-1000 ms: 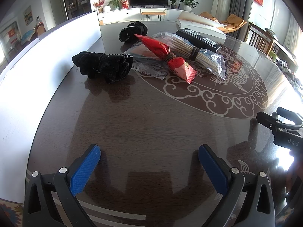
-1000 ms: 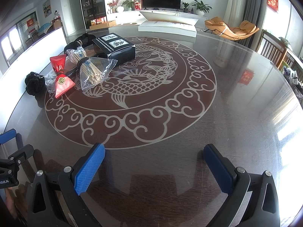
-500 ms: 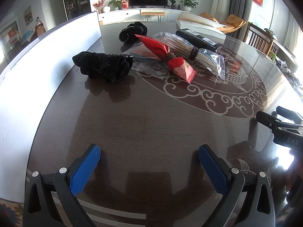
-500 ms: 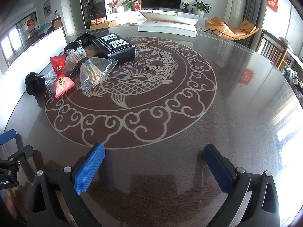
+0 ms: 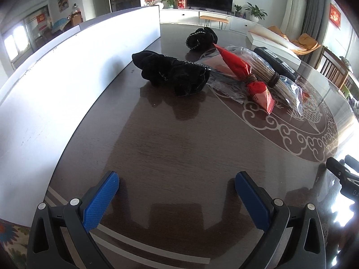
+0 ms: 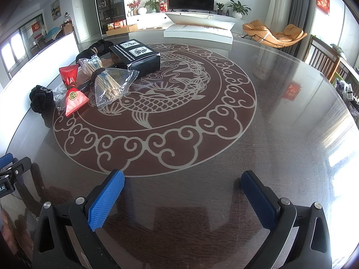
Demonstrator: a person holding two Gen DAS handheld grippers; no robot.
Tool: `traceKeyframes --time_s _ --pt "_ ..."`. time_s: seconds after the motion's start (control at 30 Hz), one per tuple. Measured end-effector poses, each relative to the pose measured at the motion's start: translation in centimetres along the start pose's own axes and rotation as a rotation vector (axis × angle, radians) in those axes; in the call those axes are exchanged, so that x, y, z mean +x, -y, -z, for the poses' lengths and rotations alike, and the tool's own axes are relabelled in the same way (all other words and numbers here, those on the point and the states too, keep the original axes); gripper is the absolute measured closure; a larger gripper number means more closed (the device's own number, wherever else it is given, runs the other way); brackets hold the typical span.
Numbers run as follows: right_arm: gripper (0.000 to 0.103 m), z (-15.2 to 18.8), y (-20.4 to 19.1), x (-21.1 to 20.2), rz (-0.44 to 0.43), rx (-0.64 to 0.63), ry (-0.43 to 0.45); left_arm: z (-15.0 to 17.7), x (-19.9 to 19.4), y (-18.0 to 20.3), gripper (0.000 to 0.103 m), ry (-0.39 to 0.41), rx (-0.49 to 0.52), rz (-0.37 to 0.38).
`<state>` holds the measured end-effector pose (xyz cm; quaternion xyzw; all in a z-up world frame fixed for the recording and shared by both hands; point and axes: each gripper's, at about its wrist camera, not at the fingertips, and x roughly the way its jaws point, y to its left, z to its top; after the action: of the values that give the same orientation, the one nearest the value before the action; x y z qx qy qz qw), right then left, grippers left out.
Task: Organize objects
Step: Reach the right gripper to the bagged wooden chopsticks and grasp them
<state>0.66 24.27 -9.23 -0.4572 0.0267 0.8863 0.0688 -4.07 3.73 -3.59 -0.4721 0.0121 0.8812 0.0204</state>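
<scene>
Your left claw (image 5: 177,192) has swung left and nearer the objects since a second ago; your right claw (image 6: 182,191) has not moved. Both hang spread apart and empty above the bench (image 6: 202,157). At the far left lie two black scrunchies (image 5: 172,76), one red packet (image 5: 246,76), one clear bag of sticks (image 6: 110,85) and one black box (image 6: 136,56), clustered together.

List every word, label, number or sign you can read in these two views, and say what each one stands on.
"DA": white letters, cut off by the frame edge, on the right gripper's body.
"LAI": white letters, start cut off, on the left gripper's body.
Black box: white labels and print, too small to read.
Red packet: gold seal, unreadable.
Red wall hanging: characters blurred.
</scene>
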Motion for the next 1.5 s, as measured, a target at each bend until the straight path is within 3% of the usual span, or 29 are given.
traceKeyframes --time_s 0.3,0.37,0.53,0.6,0.67,0.8,0.87,0.9,0.97,1.13,1.4,1.43,1.5 --pt "0.000 -0.5 -0.5 0.4 -0.032 -0.029 -0.020 0.0 0.1 -0.1 0.000 0.006 -0.002 0.000" --pt "0.000 -1.9 -1.9 0.6 -0.096 -0.080 -0.024 0.0 0.1 -0.1 0.000 0.007 -0.002 0.000" --pt "0.001 -7.7 -8.5 0.8 -0.119 -0.296 0.064 0.0 0.0 -0.1 0.000 0.008 -0.002 -0.001" --pt "0.014 -9.8 -11.0 2.3 -0.094 -0.377 0.047 0.0 0.0 -0.1 0.000 0.008 -0.002 -0.001" --pt "0.037 -11.4 -12.7 4.3 -0.072 -0.436 -0.003 0.0 0.0 0.0 0.000 0.008 -0.002 0.000" --pt "0.042 -12.1 -14.7 6.9 -0.057 -0.497 -0.093 0.0 0.0 0.0 0.000 0.008 -0.002 0.000" --pt "0.060 -11.5 -15.2 6.2 -0.157 -0.466 -0.117 0.0 0.0 0.0 0.000 0.008 -0.002 0.000" --pt "0.060 -10.9 -15.6 5.8 -0.211 -0.453 -0.135 0.0 0.0 0.0 0.000 0.008 -0.002 -0.001" --pt "0.060 -9.5 -16.4 4.8 -0.237 -0.467 -0.144 -0.1 0.0 0.0 0.000 0.008 -0.003 0.000" --pt "0.062 -7.8 -15.0 3.8 -0.186 -0.360 -0.103 -0.1 0.0 0.0 0.000 0.006 0.000 0.004" --pt "0.062 -3.1 -7.3 0.7 -0.055 -0.215 -0.028 0.0 0.0 0.0 0.000 0.002 -0.001 0.004" --pt "0.059 -2.3 -6.6 0.2 -0.059 -0.207 -0.014 0.0 0.0 0.0 0.000 0.001 -0.003 0.007" --pt "0.039 -1.2 -5.4 -0.4 -0.069 -0.187 0.005 0.0 -0.2 0.0 0.000 0.003 -0.009 0.034"
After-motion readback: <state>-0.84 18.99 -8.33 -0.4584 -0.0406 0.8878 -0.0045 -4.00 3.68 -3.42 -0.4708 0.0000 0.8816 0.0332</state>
